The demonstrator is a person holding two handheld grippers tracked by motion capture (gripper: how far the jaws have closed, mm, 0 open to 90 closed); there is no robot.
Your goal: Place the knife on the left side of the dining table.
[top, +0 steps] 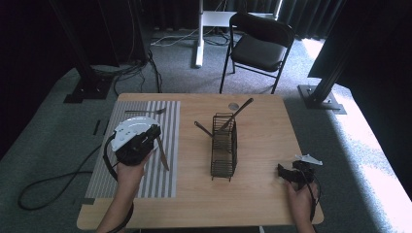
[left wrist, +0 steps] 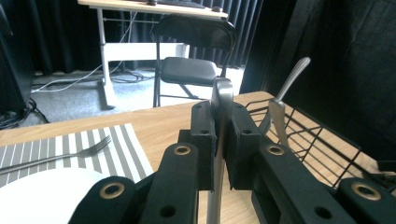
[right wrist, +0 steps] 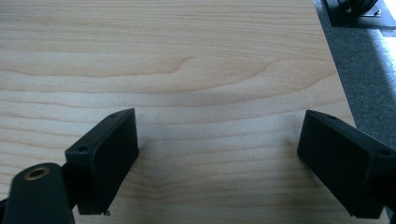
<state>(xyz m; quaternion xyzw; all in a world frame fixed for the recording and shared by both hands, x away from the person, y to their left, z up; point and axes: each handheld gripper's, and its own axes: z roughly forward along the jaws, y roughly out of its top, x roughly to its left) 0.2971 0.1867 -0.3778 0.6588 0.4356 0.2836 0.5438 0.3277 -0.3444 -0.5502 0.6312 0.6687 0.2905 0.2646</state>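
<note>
Looking down on my side of the wooden table (top: pixel 262 194), grey carpet around it and dark curtains behind, I have the right gripper (top: pixel 291 174) resting near the right edge, jaws spread wide over bare wood. My left gripper (left wrist: pixel 219 140) is clamped on a knife (left wrist: pixel 221 100) (metal, flat between the pads) above the striped placemat (top: pixel 165 179), beside the white plate (top: pixel 127 130); in the high view its long axis runs roughly near-to-far. A fork (left wrist: pixel 56 155) lies beyond the plate. The wire cutlery basket (top: pixel 224 145) stands mid-table, utensils leaning out. Farther off, a black chair (top: pixel 260 41).
</note>
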